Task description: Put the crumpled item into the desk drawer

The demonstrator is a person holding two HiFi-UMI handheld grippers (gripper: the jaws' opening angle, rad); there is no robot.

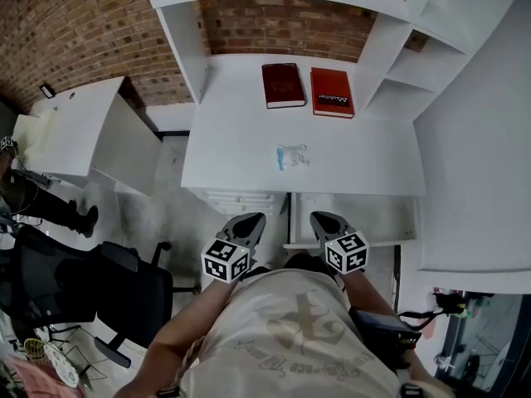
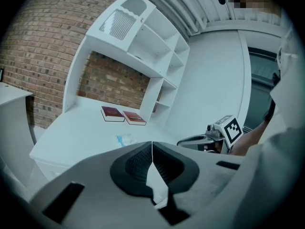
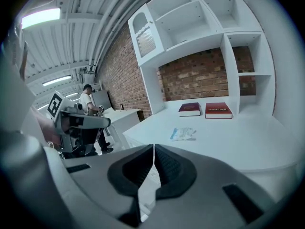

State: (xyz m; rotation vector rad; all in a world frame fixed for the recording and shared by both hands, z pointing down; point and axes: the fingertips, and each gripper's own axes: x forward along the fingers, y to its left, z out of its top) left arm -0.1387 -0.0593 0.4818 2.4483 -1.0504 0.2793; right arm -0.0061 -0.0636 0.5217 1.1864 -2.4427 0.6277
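Crumpled item: we are seeing it lying on the white desk, about mid-surface, touching nothing else.
Item against the tools: it is sitting well ahead of both tools, roughly on the line between them and apart from each.
Left tool: we are holding it short of the desk's front edge, jaws pressed together with nothing between them.
Right tool: we are holding it alongside, jaws likewise closed and empty.
Books: a dark red book and a red book are lying flat side by side beyond the item.
Drawer fronts: they are showing under the desk edge, just ahead of the left tool.
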